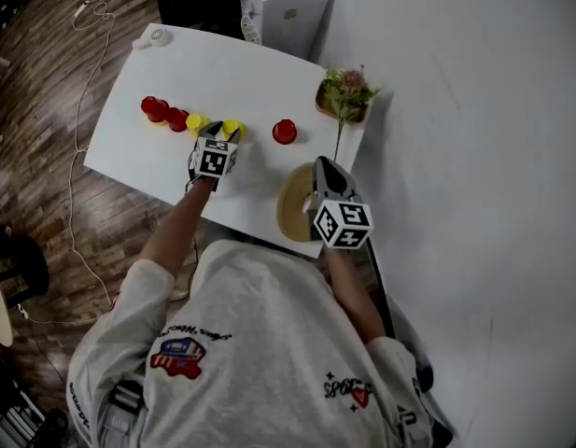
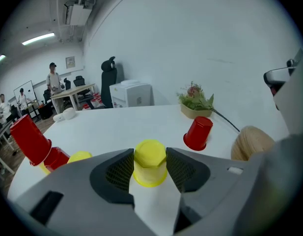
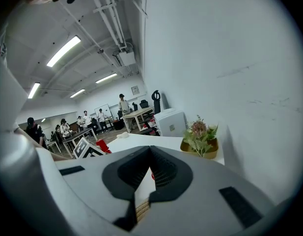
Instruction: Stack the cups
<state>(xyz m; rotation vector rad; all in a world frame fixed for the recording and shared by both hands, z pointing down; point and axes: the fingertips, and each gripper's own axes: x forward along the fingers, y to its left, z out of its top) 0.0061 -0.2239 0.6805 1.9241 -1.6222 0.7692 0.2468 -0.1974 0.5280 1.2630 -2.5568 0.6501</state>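
An upside-down yellow cup stands on the white table. My left gripper straddles it, and both pads touch its sides. In the head view that gripper sits at the same yellow cup. A second yellow cup and red cups lie to its left. A single red cup stands upside down to its right, and it also appears in the left gripper view. My right gripper hovers over a round wooden board, its jaws shut on nothing.
A potted plant stands at the table's far right corner, close to the white wall. A white cabinet is behind the table. A roll of tape lies at the far left corner. People and desks fill the room beyond.
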